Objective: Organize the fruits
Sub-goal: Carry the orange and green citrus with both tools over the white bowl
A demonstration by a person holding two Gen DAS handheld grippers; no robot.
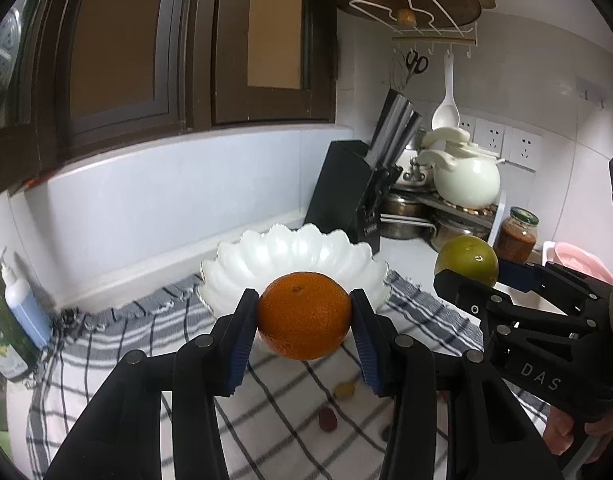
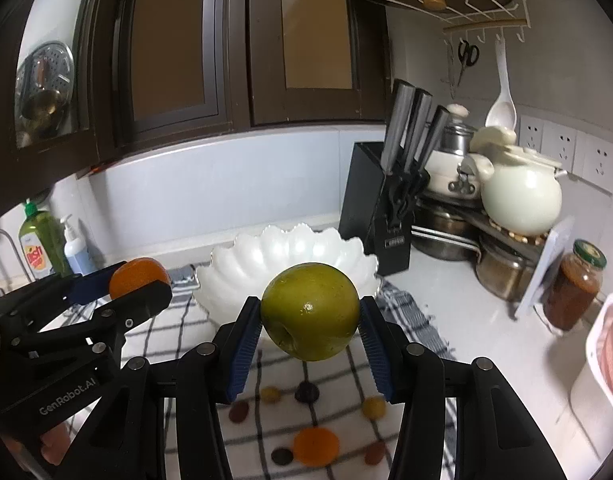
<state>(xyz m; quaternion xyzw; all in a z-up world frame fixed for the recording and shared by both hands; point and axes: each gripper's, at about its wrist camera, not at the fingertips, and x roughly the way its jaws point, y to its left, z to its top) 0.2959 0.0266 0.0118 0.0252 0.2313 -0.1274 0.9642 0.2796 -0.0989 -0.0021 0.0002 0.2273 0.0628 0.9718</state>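
The left gripper [image 1: 304,316] pinches an orange [image 1: 304,315] between its blue pads, held in the air above the checked cloth [image 1: 286,408] on the table. The right gripper [image 2: 310,318] pinches a green apple [image 2: 310,312] the same way, just beside it. Both fruits hang in front of the white scalloped bowl [image 2: 242,268], which stands on the cloth toward the table's back edge; small fruits [image 2: 316,444] lie scattered on the cloth below

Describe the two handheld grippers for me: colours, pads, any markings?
Both are matte black linkage frames with round silver pivot pins and ribbed blue finger pads. The left gripper is lettered GenRobot.AI in white; the right gripper reads DAS. No cables show.
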